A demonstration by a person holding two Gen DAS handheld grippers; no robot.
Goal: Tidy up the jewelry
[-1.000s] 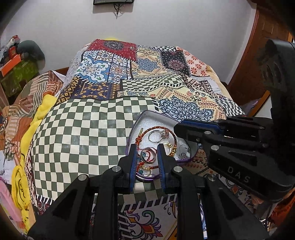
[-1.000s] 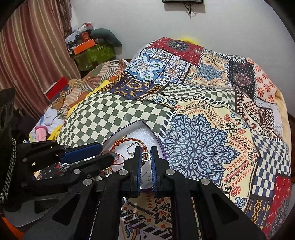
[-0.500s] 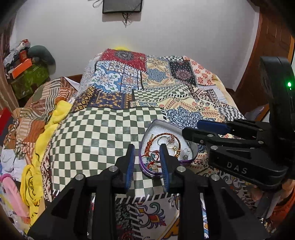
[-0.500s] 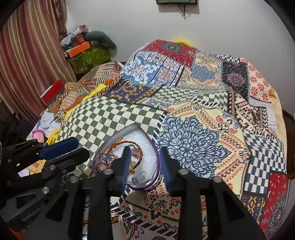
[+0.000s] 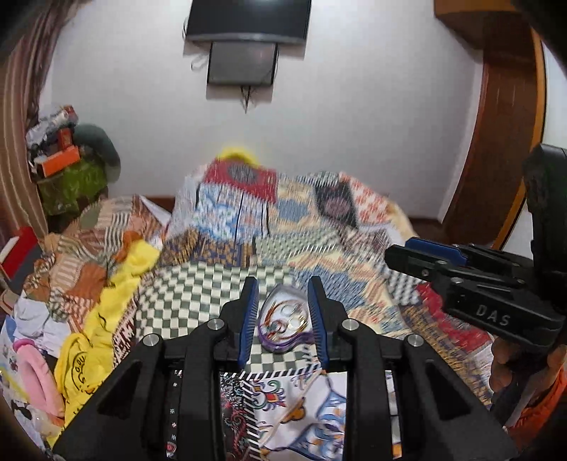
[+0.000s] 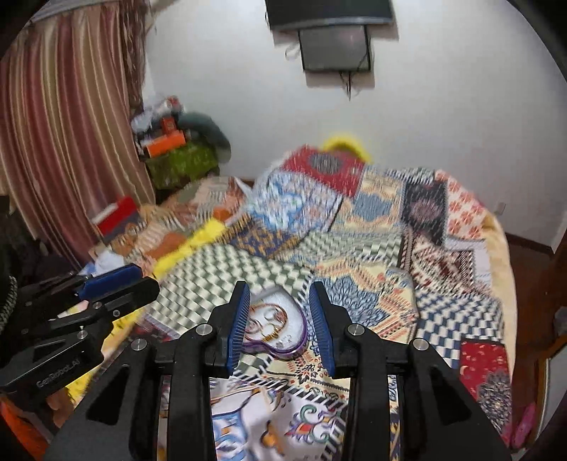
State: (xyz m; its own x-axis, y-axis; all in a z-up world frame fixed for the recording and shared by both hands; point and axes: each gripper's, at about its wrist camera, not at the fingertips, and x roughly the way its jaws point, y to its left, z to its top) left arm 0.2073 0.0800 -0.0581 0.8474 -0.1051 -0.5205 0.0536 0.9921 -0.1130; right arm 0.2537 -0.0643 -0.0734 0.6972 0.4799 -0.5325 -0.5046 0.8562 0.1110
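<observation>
A patchwork quilt covers the bed across mid-frame. A dark screen hangs on the white wall at top centre. A striped curtain fills the upper left. A yellow cloth lies at lower left, beside a pink item.
</observation>
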